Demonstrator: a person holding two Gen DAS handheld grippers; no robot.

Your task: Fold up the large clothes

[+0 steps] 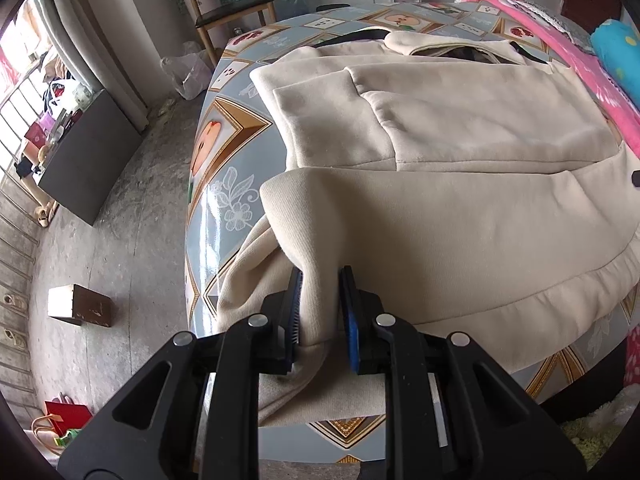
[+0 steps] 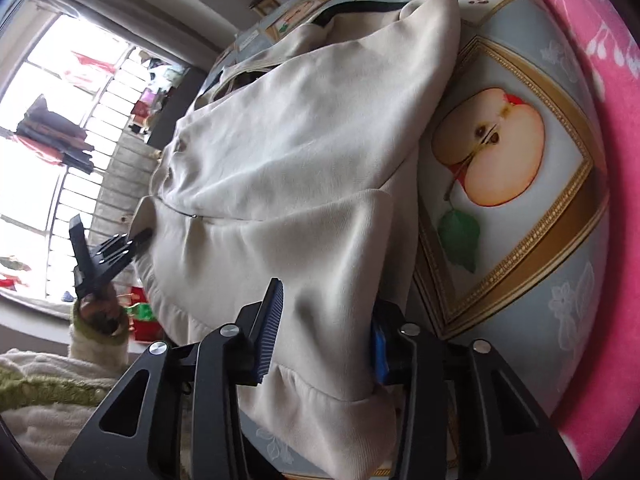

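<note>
Gray concrete floor (image 1: 120, 220), window with bars (image 2: 60, 120) at room's side. Table (image 1: 224, 184) with shiny fruit-picture cover. Big cream coat (image 1: 440, 184) lies spread over tabletop, its hem hanging at near edge. Pink blanket (image 1: 592, 64) beside far-right table edge. Left gripper (image 1: 320, 312) tilts down, pinching bunched hem. Right gripper (image 2: 324, 328) tilts down; hem between its jaws, probably pinched, right pad partly hidden.

No readable text, labels, brands or numbers anywhere in either view. Only pictures printed on the tablecloth (image 2: 560, 240): a halved apple, leaves, flowers, all without captions. Packaging on the floor too small and blurred to read.
</note>
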